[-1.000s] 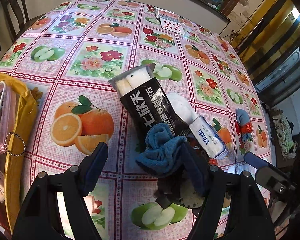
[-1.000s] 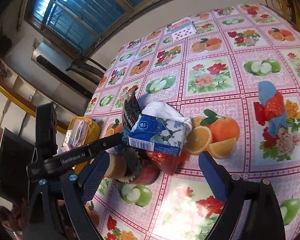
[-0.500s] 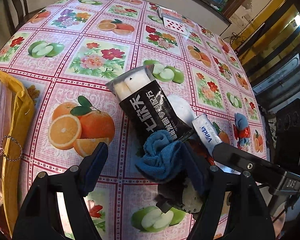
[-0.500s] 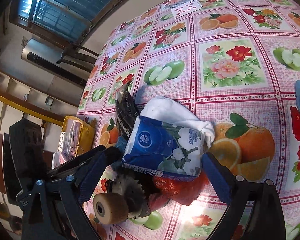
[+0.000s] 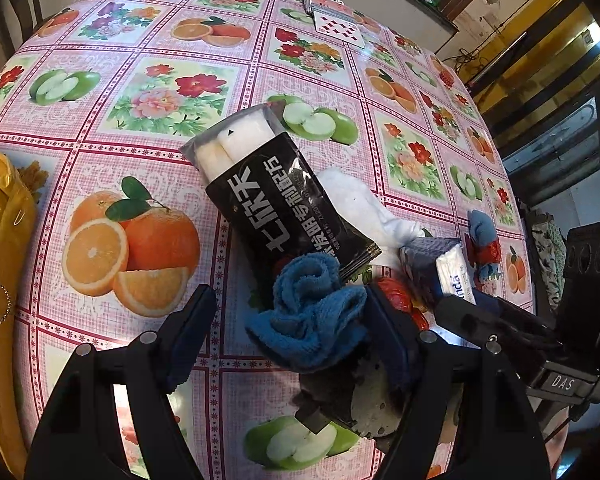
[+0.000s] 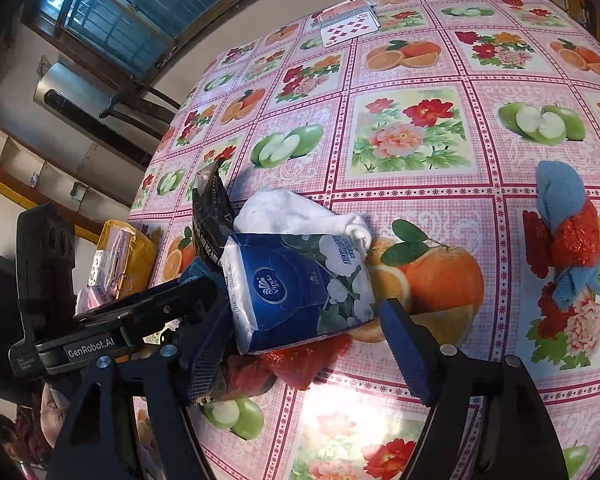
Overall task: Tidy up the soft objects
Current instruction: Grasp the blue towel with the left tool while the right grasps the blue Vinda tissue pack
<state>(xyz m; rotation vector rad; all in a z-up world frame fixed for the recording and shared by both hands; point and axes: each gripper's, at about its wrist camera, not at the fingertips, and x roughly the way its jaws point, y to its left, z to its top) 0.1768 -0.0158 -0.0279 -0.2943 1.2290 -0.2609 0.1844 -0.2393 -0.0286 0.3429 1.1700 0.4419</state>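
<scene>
The pink fruit-and-flower printed oilcloth surface (image 6: 412,80) carries one heap of soft things near the two grippers and a few strays. Largest in the heap is the long black plastic packet with white rolls showing at its clear end (image 5: 272,196), one of its kind; its long axis runs from far-left to near-right in the left wrist view. Next comes the single blue Vinda tissue pack printed with white flowers (image 6: 296,292), lying on top of a crumpled white cloth (image 6: 292,212) and some red crinkled wrapping (image 6: 300,364). The right gripper (image 6: 296,344) has its fingers (image 6: 404,344) spread wide with the tissue pack squarely between them, its long side lying across the gap — not yet pinched, as far as I can judge. So the right hand is the nearer one for that pack, and closing straight in looks to be what the next move needs. The left gripper (image 5: 288,328) is likewise spread apart; the one crumpled dark blue terry towel (image 5: 312,320) sits against its right finger (image 5: 388,340), off-centre in the gap. Well apart to the right lies one small blue-and-red bundle (image 6: 564,240). At the far edge rest playing cards (image 6: 350,26) — the count is too hard to tell — and a yellow bag (image 5: 4,264) sits at the left.
</scene>
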